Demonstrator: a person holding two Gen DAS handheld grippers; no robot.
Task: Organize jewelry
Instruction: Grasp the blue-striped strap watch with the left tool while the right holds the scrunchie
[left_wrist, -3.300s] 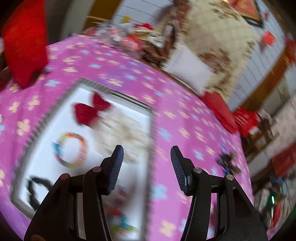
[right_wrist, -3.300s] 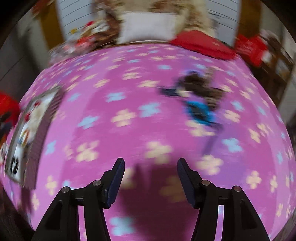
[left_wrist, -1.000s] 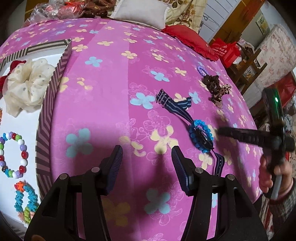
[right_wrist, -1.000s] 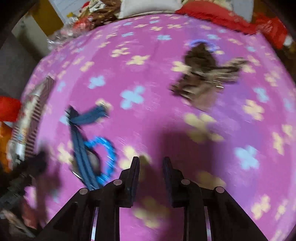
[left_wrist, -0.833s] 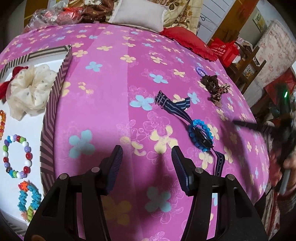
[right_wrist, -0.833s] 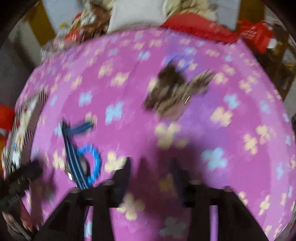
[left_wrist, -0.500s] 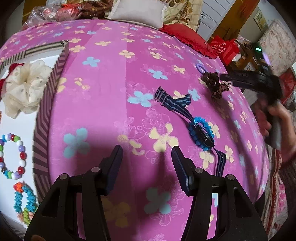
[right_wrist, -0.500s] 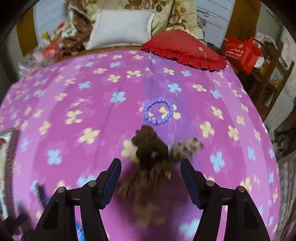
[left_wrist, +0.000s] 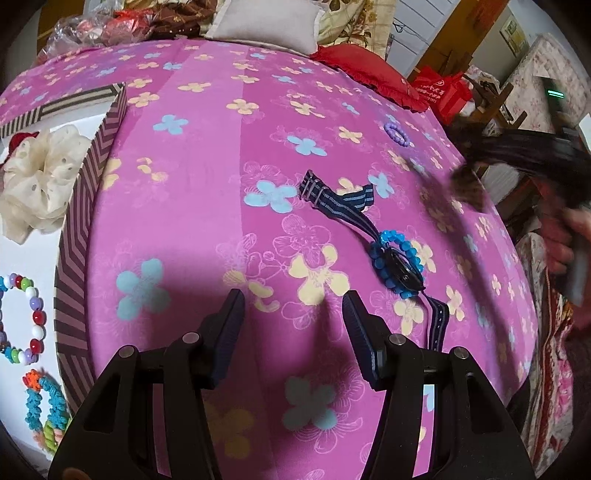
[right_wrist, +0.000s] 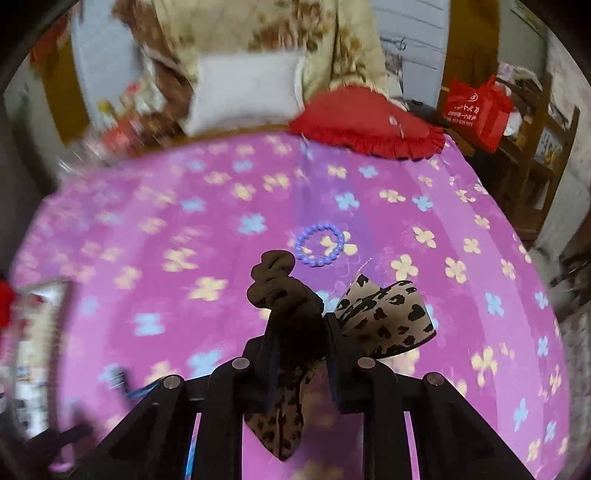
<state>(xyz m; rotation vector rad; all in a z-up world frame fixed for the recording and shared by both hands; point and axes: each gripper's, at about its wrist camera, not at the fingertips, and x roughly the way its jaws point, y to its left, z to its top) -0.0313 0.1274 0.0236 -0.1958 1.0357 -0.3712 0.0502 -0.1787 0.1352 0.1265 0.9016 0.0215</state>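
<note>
- Half a second ago the brown leopard-print hair bow lay on the pink flowered bedspread between the open jaws of the right hand-held gripper; those jaws have just been closing and now pinch the bow's dark knot, and the bow hangs clear of the bedspread.
- From the left wrist view the same bow shows as a blur under the right hand-held gripper's dark arm, off the bed's right side.
- The purple bead bracelet lies flat on the bedspread just beyond the lifted bow.
- The left hand-held gripper hovers over the bedspread with jaws parted about halfway and nothing between them.
- The blue bead bracelet rests on the navy striped strap, right of the left hand-held gripper.
- The striped-edged tray at left holds a cream scrunchie and a multicoloured bead bracelet.
</note>
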